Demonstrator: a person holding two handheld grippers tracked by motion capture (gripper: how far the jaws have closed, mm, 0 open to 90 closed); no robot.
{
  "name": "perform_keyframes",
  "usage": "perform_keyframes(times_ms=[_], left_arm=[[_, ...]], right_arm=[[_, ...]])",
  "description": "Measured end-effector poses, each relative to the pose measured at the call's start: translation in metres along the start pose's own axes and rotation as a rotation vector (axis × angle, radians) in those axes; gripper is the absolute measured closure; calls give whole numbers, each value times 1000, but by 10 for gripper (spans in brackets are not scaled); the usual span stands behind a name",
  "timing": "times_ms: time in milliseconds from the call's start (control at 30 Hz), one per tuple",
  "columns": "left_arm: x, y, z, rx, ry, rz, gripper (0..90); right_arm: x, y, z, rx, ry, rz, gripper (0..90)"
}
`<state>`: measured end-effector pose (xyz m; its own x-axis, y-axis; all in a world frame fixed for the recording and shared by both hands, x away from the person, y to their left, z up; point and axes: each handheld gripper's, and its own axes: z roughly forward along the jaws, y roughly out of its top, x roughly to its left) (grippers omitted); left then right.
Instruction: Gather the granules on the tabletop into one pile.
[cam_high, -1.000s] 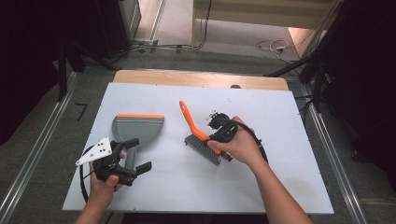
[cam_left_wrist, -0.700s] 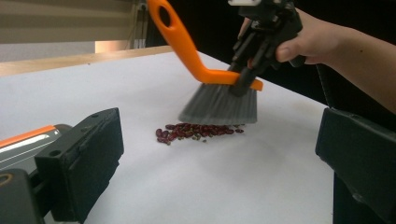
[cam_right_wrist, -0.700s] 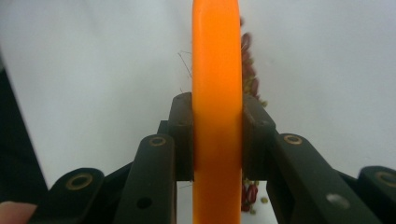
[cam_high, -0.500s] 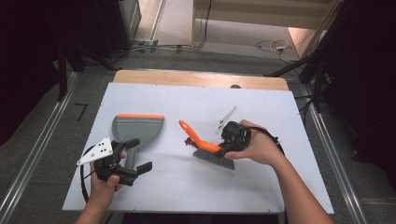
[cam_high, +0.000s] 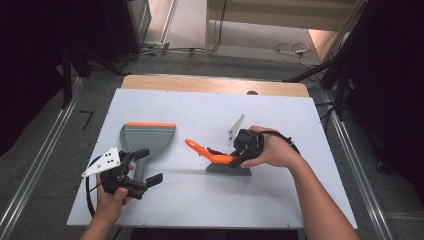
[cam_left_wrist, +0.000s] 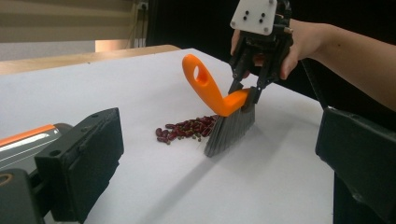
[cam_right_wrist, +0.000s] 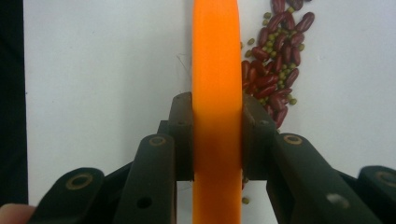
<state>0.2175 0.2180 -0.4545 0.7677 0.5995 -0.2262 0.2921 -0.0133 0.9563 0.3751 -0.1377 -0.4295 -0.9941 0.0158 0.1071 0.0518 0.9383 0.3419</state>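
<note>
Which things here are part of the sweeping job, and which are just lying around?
In use: brush clamped in right gripper; beans; dustpan; left gripper, open near the dustpan's handle.
Lying about: cables on floor.

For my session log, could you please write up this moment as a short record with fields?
surface: white table
right gripper: shut on the brush's orange handle
brush: bristles down on the table, beside the beans
beans: small pile of red and green ones
dustpan: grey with orange edge, lying flat
left gripper: jaws apart, at the dustpan's handle
</note>
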Motion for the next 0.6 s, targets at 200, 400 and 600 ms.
perform_keyframes(times_ms=[200,400,600], left_arm=[[0,0,1,1,-1,0,18],[0,0,1,3,-1,1,18],[0,-1,1,6,-2,2,18]], right_arm=[[-12,2,-1,-21,-21,13,687],[-23,2,-2,-39,-44,58,687],[-27,3,-4,-48,-69,68,687]])
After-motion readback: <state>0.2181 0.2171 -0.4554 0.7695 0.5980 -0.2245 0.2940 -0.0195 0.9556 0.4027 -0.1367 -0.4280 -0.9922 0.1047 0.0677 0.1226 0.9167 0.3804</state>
